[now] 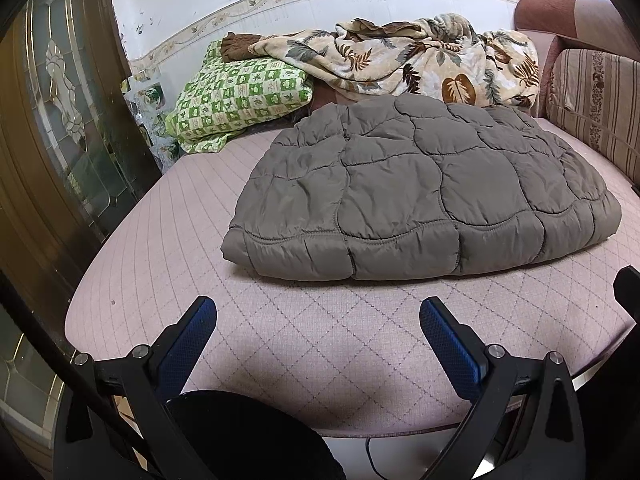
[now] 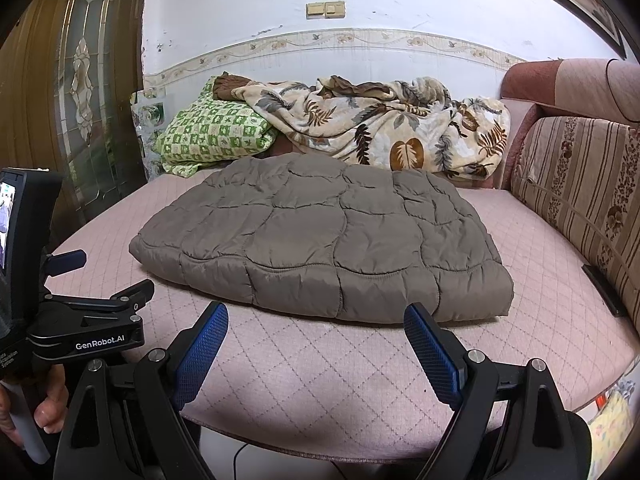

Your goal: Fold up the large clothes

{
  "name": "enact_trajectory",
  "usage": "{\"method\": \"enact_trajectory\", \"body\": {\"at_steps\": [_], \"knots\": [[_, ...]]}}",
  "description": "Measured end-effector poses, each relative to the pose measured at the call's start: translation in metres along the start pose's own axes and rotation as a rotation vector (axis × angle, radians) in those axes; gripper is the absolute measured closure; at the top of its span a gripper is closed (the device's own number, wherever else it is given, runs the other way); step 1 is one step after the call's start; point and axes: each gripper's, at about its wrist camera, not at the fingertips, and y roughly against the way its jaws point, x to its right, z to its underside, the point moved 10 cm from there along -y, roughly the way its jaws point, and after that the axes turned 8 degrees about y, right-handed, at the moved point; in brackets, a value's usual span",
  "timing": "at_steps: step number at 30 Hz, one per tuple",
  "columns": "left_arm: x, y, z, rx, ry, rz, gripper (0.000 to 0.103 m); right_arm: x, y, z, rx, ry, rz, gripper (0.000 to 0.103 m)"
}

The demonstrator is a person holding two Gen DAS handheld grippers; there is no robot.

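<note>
Both my tools, left tool (image 1: 318, 318) and right tool (image 2: 316, 326), hang released above the bed (image 2: 320, 368), folded quilted jacket (image 2: 320, 240) lying ahead untouched, puffy enough it might spring open.

Both rigs are the same build: matte black plastic arms, each tipped with a blue pad that has a fine cross-hatched grip texture. The left hand-held gripper (image 1: 318, 312) has round silver screws at the finger pivots, two per side. The right hand-held gripper (image 2: 316, 320) has the same screws and blue pads (image 2: 202, 354). From the right wrist view you can see the left unit's black body with "GenRobot.AI" printed in white (image 2: 100, 346), a small lit screen on its back, and bare fingers (image 2: 50, 404) on a white handle.
</note>
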Motion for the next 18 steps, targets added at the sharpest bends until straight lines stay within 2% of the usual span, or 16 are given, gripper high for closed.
{"method": "enact_trajectory", "body": {"at_steps": [18], "knots": [[0.0001, 0.0007, 0.0003, 0.001, -0.003, -0.001, 0.001, 0.0012, -0.0005, 0.0032, -0.005, -0.003, -0.001, 0.011]]}}
